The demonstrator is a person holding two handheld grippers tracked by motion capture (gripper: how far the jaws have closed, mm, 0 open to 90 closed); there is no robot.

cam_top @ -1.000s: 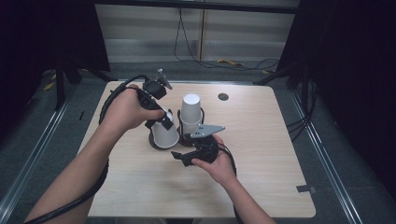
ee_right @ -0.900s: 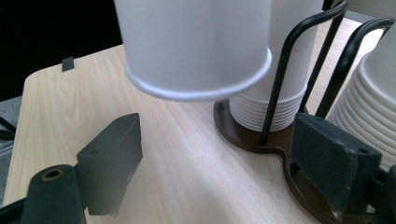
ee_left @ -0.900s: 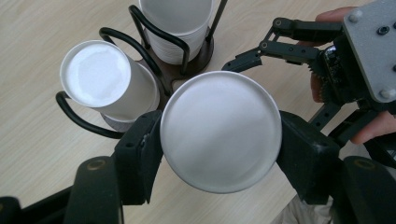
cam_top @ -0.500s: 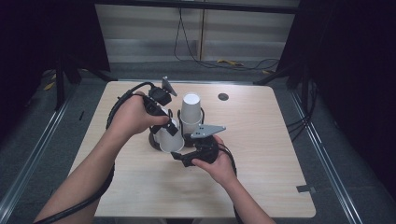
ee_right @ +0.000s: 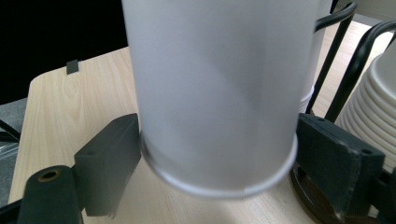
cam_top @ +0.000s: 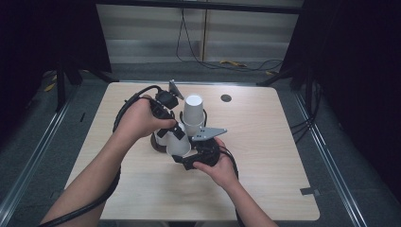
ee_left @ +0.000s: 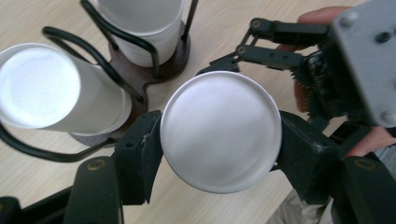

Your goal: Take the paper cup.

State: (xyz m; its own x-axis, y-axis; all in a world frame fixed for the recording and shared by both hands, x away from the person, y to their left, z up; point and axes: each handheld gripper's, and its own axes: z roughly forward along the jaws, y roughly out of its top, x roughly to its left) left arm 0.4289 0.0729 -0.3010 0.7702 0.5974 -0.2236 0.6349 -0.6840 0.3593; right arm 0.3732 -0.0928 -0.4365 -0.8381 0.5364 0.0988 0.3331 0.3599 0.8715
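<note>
A white paper cup hangs bottom-up over the table's middle. My left gripper is shut on it, a pad pressed to each side near its base. My right gripper reaches in from below, and the cup hangs between its two pads with its rim level with them. Those jaws have just been opening and stand wide; the pads sit beside the rim without squeezing it.
A black wire rack on a dark wooden base holds stacks of white cups right behind the held cup. A round dark hole lies at the table's far side. Cables trail from both grippers.
My left gripper has carried the cup to the right and a little nearer, from beside the rack to between the right gripper's jaws. The right hand has stayed put.
</note>
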